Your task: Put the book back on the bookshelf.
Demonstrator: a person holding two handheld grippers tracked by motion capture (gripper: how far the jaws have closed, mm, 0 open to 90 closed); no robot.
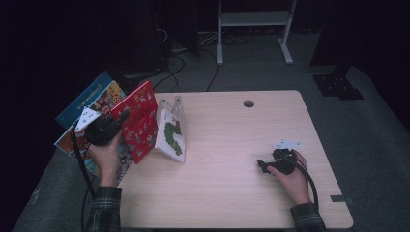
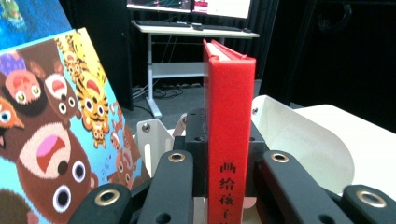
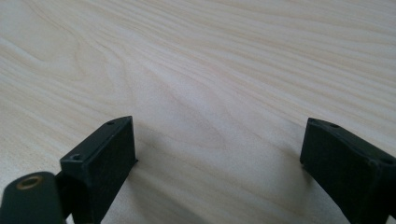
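While resting low near the table's [image 1: 232,193] near right corner, right gripper [image 1: 263,166] lying in the right hand [image 1: 290,179], jaws spread wide over bare wood with nothing between them. Toward the near left edge, left gripper [image 1: 121,121] clamping the spine of the red book [image 1: 140,121], holding it upright and lifted beside the white book stand [image 1: 171,133]. Just past the left edge, leaning at the far left, a picture book [image 2: 51,126] with cartoon animals on its cover.
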